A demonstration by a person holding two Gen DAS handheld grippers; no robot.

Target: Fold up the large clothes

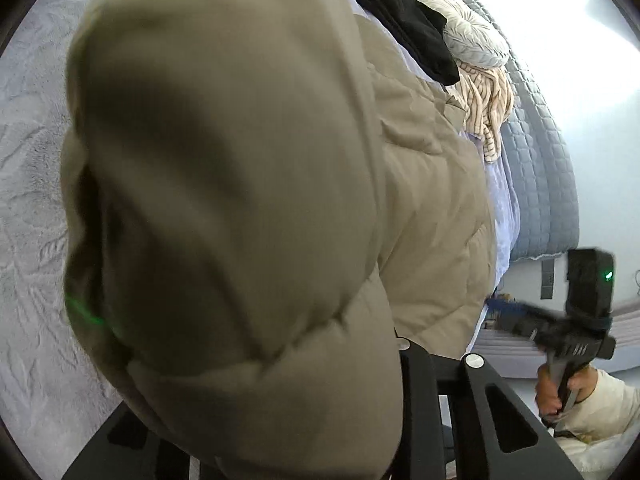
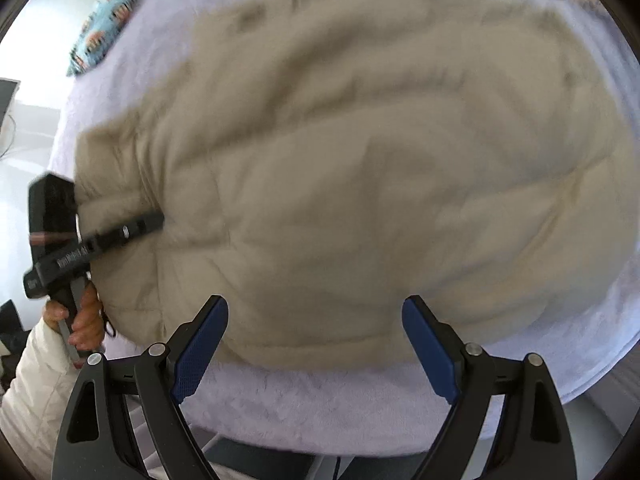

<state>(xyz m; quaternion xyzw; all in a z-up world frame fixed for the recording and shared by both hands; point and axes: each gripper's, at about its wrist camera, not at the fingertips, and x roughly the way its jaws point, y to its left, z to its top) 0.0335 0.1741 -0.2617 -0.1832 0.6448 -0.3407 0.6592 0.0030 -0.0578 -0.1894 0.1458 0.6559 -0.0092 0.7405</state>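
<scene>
On the bed (image 2: 280, 408), the beige jacket (image 2: 340, 168) is pinched by the left claw (image 2: 156, 220); the right claw (image 2: 316, 344) hangs wide above its hem.

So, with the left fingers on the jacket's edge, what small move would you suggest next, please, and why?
Probably lift the left gripper and carry its pinched edge across the beige puffer jacket toward the middle. Its fingers are clamped on the jacket's side, the jacket lies spread on the pale blanket, and the right gripper hangs open above the near hem, free to steady it.

place: home bedroom | evidence: quilted bedspread (image 1: 536, 152), pillow (image 1: 476, 40), fleece blanket (image 2: 320, 400)
</scene>
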